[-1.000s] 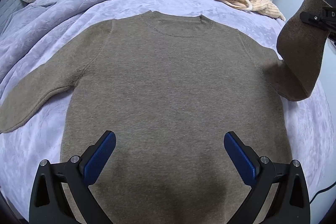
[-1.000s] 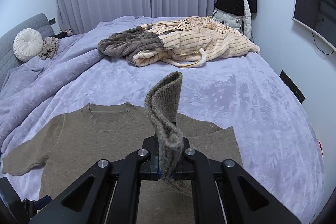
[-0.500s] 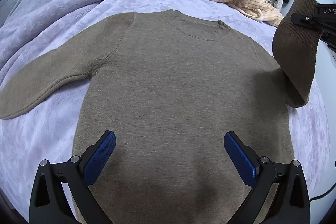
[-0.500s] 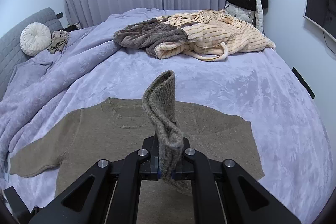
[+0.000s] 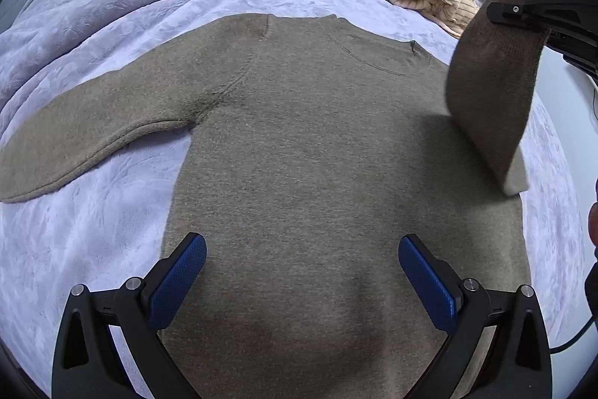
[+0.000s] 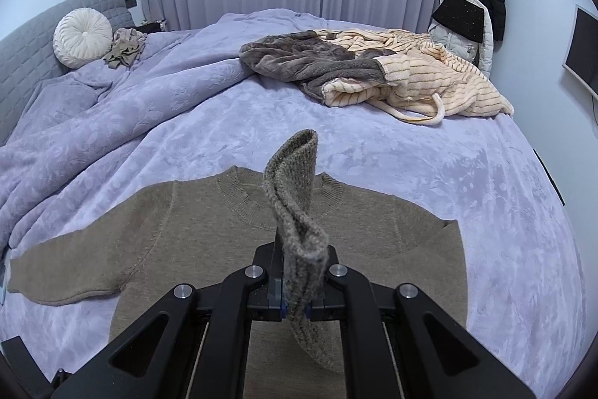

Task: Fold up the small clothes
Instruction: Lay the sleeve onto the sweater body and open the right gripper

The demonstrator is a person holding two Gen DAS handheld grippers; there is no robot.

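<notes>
Both wrist views over sweater (image 5: 317, 156)

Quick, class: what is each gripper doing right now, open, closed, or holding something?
Left gripper: open, empty, above the sweater.
Right gripper: closed on the sweater's sleeve cuff, lifted off the bed.

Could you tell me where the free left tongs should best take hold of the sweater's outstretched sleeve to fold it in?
Grip the cuff end of the flat sleeve, probably coming from above at its outer tip. It lies spread on the bedspread, clear of the body, so the left tongs, open, could pinch the edge there. The right tongs hold the other sleeve likewise.
</notes>
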